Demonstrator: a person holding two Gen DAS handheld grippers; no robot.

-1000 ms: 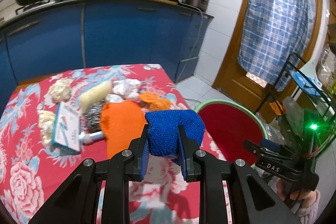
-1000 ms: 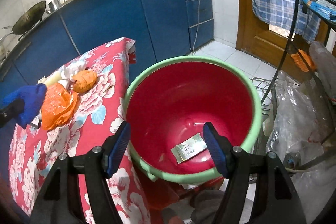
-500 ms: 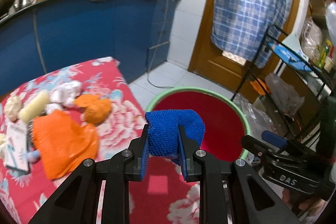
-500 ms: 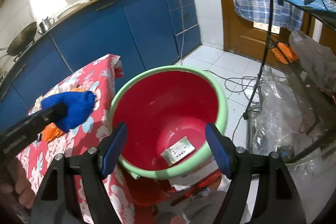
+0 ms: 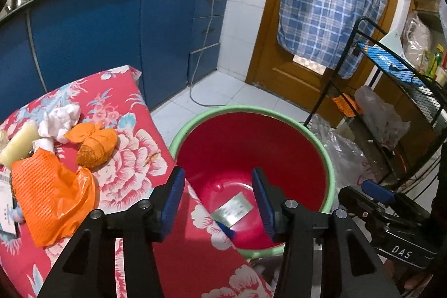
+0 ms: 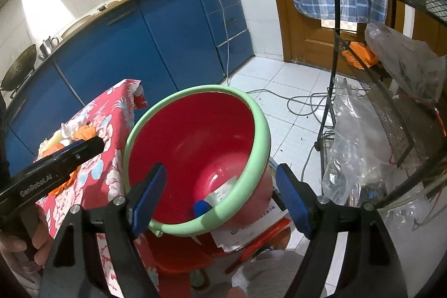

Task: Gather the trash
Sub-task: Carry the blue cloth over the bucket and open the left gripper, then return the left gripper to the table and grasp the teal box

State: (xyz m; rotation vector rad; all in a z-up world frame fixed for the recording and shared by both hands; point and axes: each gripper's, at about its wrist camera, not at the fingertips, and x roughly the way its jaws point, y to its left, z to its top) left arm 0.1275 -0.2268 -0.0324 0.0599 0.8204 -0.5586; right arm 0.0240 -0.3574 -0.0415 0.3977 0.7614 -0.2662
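Observation:
A red bucket with a green rim (image 5: pixel 251 111) (image 6: pixel 259 130) stands beside the flowered table (image 5: pixel 131 166). My left gripper (image 5: pixel 217 186) hovers over the bucket's near edge, its jaws opening with nothing between them. A blue knitted piece (image 5: pixel 226 231) (image 6: pixel 202 207) lies at the bucket's bottom next to a flat silvery packet (image 5: pixel 233 210). On the table lie an orange net bag (image 5: pixel 50 194), an orange wrapped ball (image 5: pixel 96 148), white crumpled tissue (image 5: pixel 60 119) and a pale roll (image 5: pixel 18 143). My right gripper (image 6: pixel 220 178) hangs above the bucket's near rim, its jaws opening and empty.
A black wire rack (image 5: pixel 391 91) with clear plastic bags (image 5: pixel 340 152) stands right of the bucket. Blue cabinets (image 5: pixel 111 41) run behind the table. A white cable (image 6: pixel 296 102) trails over the tiled floor. A door with a plaid curtain (image 5: pixel 329 4) is at the back.
My left gripper has swung from over the table to over the bucket and opened; the blue knitted piece has dropped into the bucket. My right gripper has shifted sideways along the bucket.

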